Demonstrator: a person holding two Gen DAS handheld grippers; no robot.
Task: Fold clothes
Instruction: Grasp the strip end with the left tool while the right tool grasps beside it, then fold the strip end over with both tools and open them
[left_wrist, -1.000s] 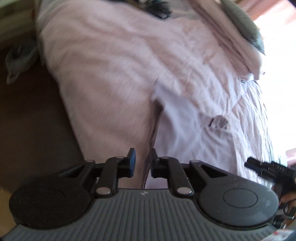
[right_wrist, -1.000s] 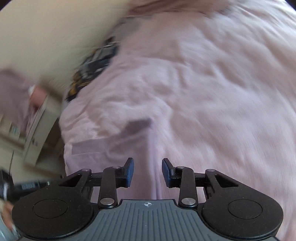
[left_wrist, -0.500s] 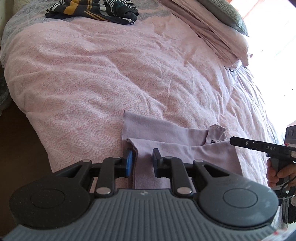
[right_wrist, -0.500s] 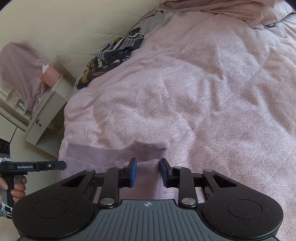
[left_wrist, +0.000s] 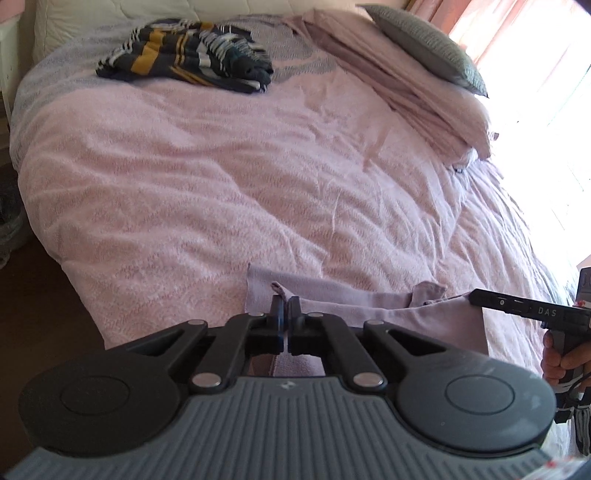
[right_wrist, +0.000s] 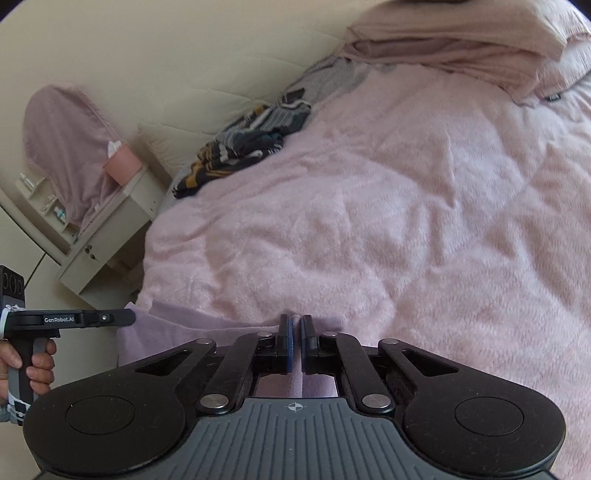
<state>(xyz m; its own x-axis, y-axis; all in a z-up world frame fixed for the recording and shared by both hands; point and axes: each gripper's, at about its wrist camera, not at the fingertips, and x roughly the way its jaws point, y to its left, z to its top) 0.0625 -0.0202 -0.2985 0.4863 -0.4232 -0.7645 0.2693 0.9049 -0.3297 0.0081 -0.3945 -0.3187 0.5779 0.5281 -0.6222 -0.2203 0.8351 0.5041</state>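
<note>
A lavender garment (left_wrist: 343, 299) lies flat at the near edge of the pink bedspread (left_wrist: 221, 177). My left gripper (left_wrist: 286, 314) is at the garment's left part, its jaws closing tight on a pinch of cloth that sticks up between them. The right gripper (left_wrist: 476, 295) shows at the garment's right corner, held by a hand (left_wrist: 561, 358). In the right wrist view, my right gripper (right_wrist: 295, 325) has its jaws closing together on the garment (right_wrist: 184, 326) edge. The left gripper (right_wrist: 125, 317) reaches in from the left onto the same cloth.
A dark striped heap of clothes (left_wrist: 184, 55) lies at the bed's far end, also the heap (right_wrist: 240, 155). A grey pillow (left_wrist: 424, 48) rests on folded pink bedding (left_wrist: 424, 107). A cream nightstand (right_wrist: 110, 236) with a pink box (right_wrist: 122, 162) stands beside the bed. Dark floor (left_wrist: 37, 332) lies left.
Both grippers went from apart to shut on the garment's near edge. A tuft of cloth now stands up in the left jaws. Both views swung and steadied.
</note>
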